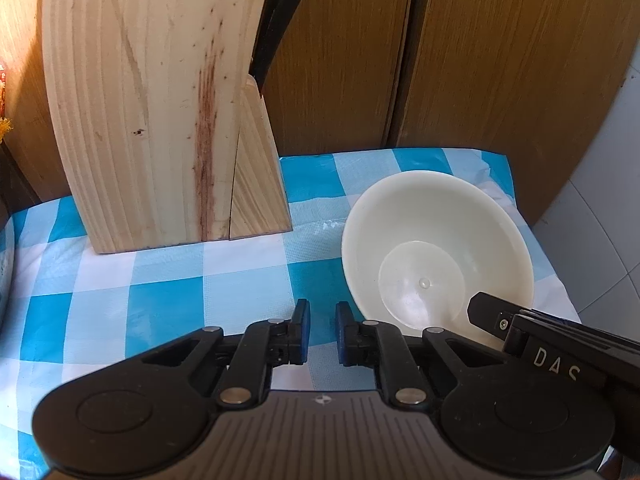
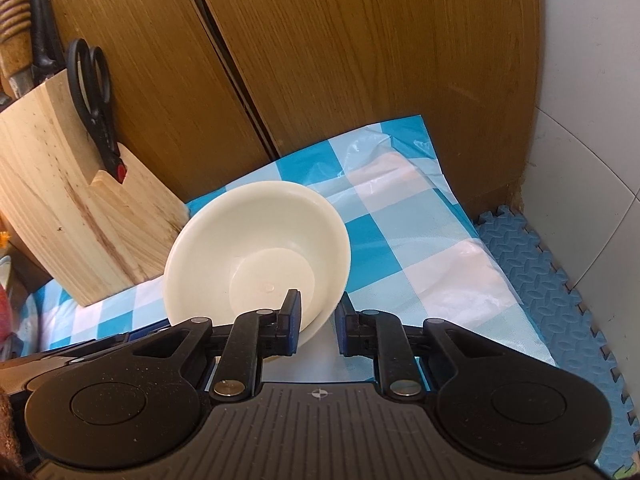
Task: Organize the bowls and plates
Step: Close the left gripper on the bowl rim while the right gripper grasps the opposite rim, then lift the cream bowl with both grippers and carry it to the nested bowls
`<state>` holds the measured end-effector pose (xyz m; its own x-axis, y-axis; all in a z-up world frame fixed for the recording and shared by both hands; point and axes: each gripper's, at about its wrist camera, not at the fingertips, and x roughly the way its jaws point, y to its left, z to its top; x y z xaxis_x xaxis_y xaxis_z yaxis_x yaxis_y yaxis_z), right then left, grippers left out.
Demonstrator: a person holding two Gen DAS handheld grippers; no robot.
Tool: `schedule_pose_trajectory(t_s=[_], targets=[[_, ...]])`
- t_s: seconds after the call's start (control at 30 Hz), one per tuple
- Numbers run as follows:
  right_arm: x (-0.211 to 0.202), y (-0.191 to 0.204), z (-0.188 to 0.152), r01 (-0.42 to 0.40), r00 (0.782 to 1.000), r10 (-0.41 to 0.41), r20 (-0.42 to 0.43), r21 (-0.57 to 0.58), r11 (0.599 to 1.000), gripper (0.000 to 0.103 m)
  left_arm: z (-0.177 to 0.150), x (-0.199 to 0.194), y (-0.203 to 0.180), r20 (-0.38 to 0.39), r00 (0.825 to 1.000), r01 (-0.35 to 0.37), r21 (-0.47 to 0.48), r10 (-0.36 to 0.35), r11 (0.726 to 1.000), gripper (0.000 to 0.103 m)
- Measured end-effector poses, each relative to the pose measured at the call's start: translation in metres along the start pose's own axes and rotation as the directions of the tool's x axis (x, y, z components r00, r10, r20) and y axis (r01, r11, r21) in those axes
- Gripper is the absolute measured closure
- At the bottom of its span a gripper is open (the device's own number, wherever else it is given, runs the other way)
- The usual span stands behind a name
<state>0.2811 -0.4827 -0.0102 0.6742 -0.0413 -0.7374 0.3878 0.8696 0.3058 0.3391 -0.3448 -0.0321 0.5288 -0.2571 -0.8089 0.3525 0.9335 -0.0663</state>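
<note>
Gripping: the right gripper (image 2: 318, 314) has the near rim of the cream bowl (image 2: 256, 248) between its two blue-padded fingers, one finger inside the bowl and the other outside; its jaws are drawn in narrow on the rim.
Bowl: cream-white, round, with a flat circular bottom; it is tilted, its far side lifted toward the wooden doors and its near rim low at the right gripper.
Bowl's place: on the counter just to the right of the knife block, near it but with a strip of cloth showing between them in the left wrist view (image 1: 436, 248).
Left gripper: the left gripper (image 1: 322, 334) is clenched almost fully, nothing between its fingers; it hangs over the cloth just to the left of the bowl, not touching it.
Knife block: the pale wooden knife block (image 1: 160, 120) stands upright on the counter to the left of the bowl, with black-handled scissors (image 2: 94, 100) stuck in a side slot and more handles behind.
Counter: the counter (image 1: 168, 288) is covered with a blue and white checked cloth, wrinkled at the edge beyond the bowl.
Behind the bowl: brown wooden cupboard doors (image 2: 340, 60).
Right of the bowl: blue foam floor tiles (image 2: 532, 280) below the counter edge, and a white tiled wall.
</note>
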Motion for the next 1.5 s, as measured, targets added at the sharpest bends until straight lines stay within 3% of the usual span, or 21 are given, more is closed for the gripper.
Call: schedule_pose_trajectory(t_s=[0.67, 1.5], targets=[[-0.012, 0.0, -0.001, -0.017, 1.0, 0.017, -0.022, 0.002, 1.0, 0.082, -0.005, -0.016, 0.003, -0.011, 0.999, 0.035, 0.017, -0.035, 0.999, 0.102], [-0.086, 0.013, -0.032, -0.063, 0.998, 0.063, -0.011, 0.004, 0.998, 0.082, -0.041, -0.1, 0.006, 0.001, 1.0, 0.027, 0.063, -0.027, 0.998, 0.103]])
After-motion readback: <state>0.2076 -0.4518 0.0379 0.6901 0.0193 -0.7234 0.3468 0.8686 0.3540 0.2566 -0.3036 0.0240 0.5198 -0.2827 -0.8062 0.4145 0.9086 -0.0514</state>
